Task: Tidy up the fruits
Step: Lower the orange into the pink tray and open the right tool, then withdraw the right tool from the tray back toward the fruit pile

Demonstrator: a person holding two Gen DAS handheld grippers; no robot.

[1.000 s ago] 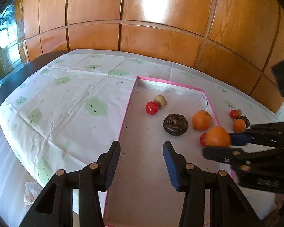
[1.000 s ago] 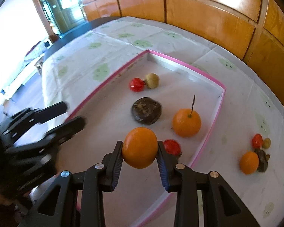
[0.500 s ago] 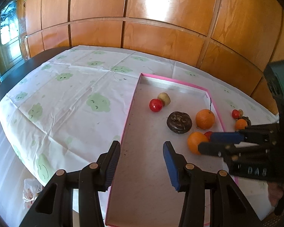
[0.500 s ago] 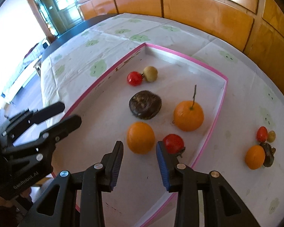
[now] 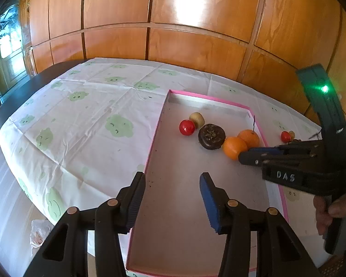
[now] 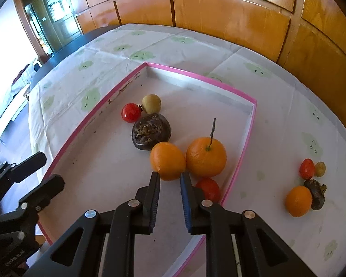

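Observation:
A pink-rimmed tray (image 6: 242, 159) holds a loose orange (image 6: 167, 164), a stemmed orange (image 6: 206, 157), a dark wrinkled fruit (image 6: 151, 133), a red tomato (image 6: 131, 112), a yellowish fruit (image 6: 151, 103) and a red fruit (image 6: 207, 188). My right gripper (image 6: 170, 175) is shut and empty, its tips just short of the loose orange (image 5: 234, 147). Over the tray's near end, the jaws of my left gripper (image 5: 172, 177) are opening with nothing between them. On the cloth to the right lie a small orange (image 6: 298, 200), a dark fruit (image 6: 317, 194), a red fruit (image 6: 307, 168) and a yellowish one (image 6: 320, 168).
A white tablecloth (image 5: 92, 115) with green prints covers the table. Wooden wall panels (image 5: 196, 46) stand close behind it. The table's dark edge (image 5: 34, 78) shows at the far left, with the floor beyond. A hand (image 5: 334, 212) grips the right tool.
The right gripper lowered the orange into the tray, let it go, and then shut its jaws. The orange now rests between the dark fruit and the stemmed orange. The left gripper stayed put.

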